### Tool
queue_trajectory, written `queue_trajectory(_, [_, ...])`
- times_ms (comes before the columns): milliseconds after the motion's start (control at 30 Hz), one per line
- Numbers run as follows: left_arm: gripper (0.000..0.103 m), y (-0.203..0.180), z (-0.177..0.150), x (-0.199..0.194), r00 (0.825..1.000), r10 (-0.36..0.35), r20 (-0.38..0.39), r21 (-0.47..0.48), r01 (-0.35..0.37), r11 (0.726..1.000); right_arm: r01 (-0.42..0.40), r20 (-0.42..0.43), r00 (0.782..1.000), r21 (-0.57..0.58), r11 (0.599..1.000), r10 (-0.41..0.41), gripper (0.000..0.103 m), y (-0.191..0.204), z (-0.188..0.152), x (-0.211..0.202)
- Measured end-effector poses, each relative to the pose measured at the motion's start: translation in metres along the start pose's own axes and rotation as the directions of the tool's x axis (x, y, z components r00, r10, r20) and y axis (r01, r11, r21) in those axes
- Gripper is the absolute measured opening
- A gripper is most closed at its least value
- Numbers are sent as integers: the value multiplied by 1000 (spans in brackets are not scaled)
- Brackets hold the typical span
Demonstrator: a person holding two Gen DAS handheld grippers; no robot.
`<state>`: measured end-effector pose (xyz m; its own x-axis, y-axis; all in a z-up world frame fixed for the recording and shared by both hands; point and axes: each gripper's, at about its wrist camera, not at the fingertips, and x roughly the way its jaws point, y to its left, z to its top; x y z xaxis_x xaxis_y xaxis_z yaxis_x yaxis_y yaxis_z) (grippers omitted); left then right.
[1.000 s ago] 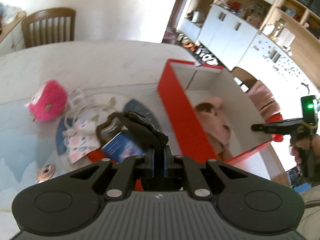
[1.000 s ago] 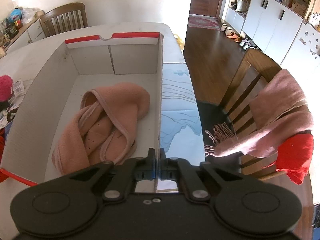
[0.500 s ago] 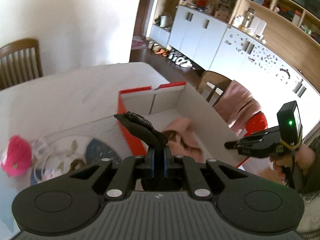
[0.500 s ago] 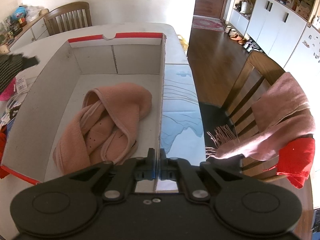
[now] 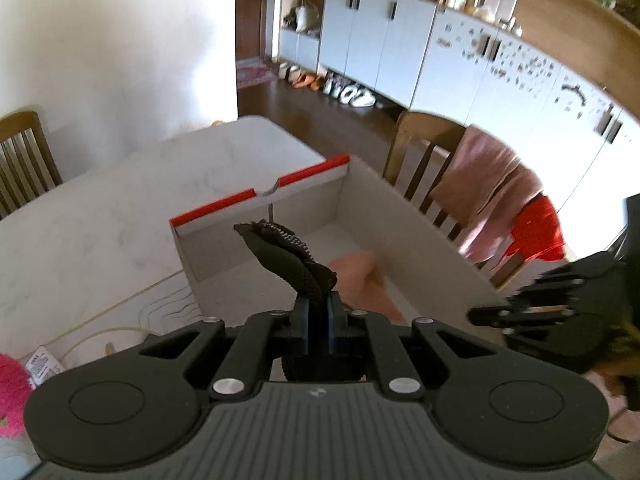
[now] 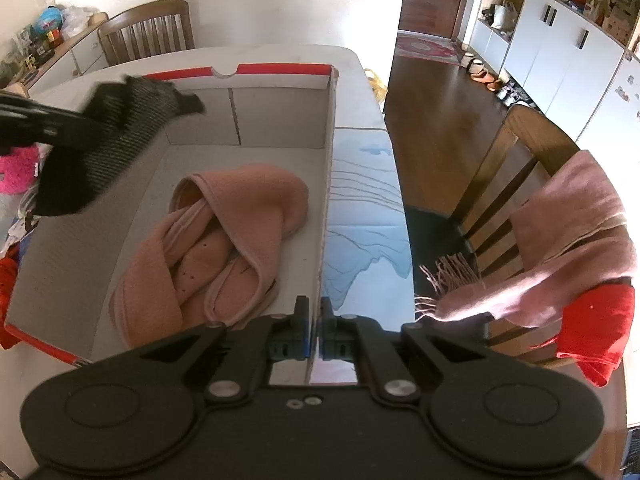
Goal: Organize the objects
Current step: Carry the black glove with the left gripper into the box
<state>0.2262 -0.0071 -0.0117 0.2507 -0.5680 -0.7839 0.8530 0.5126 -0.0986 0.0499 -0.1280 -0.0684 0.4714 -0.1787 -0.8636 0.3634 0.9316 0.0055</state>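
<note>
Black cloth (image 5: 286, 254): dark knit piece, pinched in left gripper (image 5: 318, 312), held in the air over the box interior, near the box's far-left corner. In right wrist view it hangs at upper left (image 6: 116, 132), blurred. 1 s ago it was low over the clutter left of the box; 0.5 s ago at the box's left wall; now inside the rim line.
Left gripper: fingers closed tight on the cloth, fabric bunched up out of the pads, more hanging below.
Right gripper (image 6: 314, 330): fingers (image 6: 301, 320) nearly together, clamped on the box's near-right wall edge, thin card between the pads. Same grip as 1 s and 0.5 s ago. In left view (image 5: 486, 315), seen blurred at right edge of box.
Box (image 6: 280, 108): white card w/ red rim, open top, on the table. Hasn't shifted in right view.
Pink garment (image 6: 224, 240): crumpled on the box floor, towards the near end; unchanged.
Table (image 5: 100, 208): white marble-look top; pale blue mat (image 6: 364, 216) just right of box.
Pink fluffy toy (image 5: 12, 392): left of box, on table, well apart from the cloth now.
Chair (image 6: 516, 176): right of table, pink scarf (image 6: 572, 240) and red cloth (image 6: 596, 332) draped over its back.
</note>
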Motion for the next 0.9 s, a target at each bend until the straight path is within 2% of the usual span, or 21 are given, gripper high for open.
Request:
queue_trajectory(300, [8,7,2,61,989,89,-116,22,-88,996,-19,-4,1000,-18,1000,19,4,-3,0,0])
queue_trajectory(400, [8,5,2,74,984,99,-148,38,-94,995,-25,-6,1000,-21,999,25,5,-3,0,1])
queue_trajectory(667, [8,0,-4,98,965,111,-239,65,-98,993,-31,-8,999,-22,999,31,5,-4,0,1])
queue_trajectory(900, [9,-1,-8,104,954,130,-270,75,-113,991,-30,-9,1000,-20,999,30,5,-4,0,1])
